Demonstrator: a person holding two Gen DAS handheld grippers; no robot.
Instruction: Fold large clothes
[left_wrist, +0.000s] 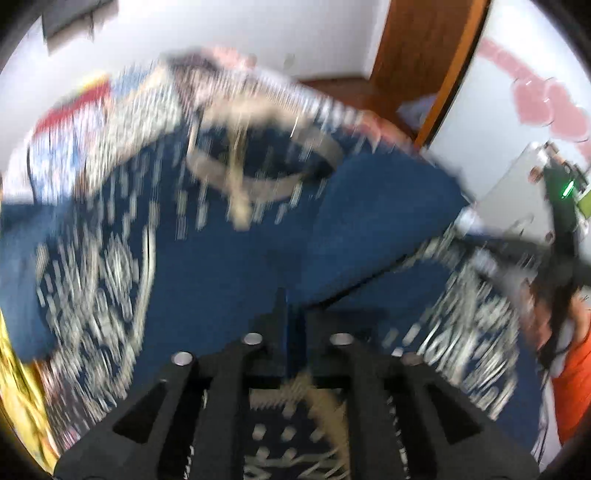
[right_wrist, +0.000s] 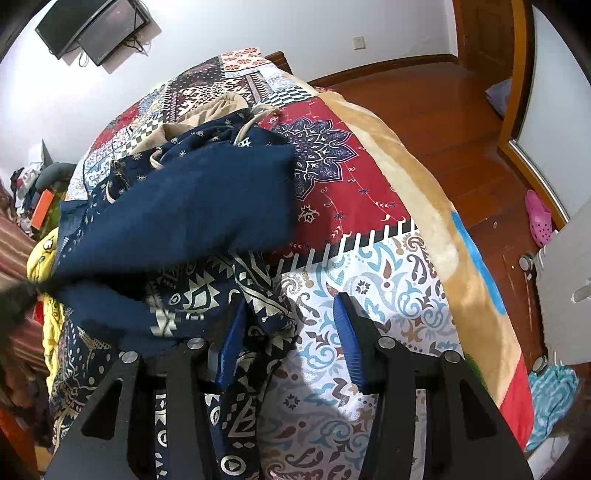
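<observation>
A large navy garment (right_wrist: 177, 206) with white patterned bands and a beige collar and drawstring lies on the patchwork bed. In the blurred left wrist view it fills the middle (left_wrist: 229, 258). My left gripper (left_wrist: 291, 317) is shut on a fold of the navy garment and holds it up. My right gripper (right_wrist: 291, 314) is open above the bed; its left blue pad (right_wrist: 231, 343) touches the garment's patterned edge, its right pad (right_wrist: 351, 343) is over the bedspread. The right gripper also shows at the right edge of the left wrist view (left_wrist: 561, 229).
The patchwork bedspread (right_wrist: 369, 177) covers the bed, with a beige blanket (right_wrist: 454, 229) along its right side. A wooden floor (right_wrist: 443, 110), a pink shoe (right_wrist: 539, 218) and a door lie to the right. Yellow cloth (right_wrist: 48, 258) and clutter lie at the left. A monitor (right_wrist: 92, 29) hangs on the wall.
</observation>
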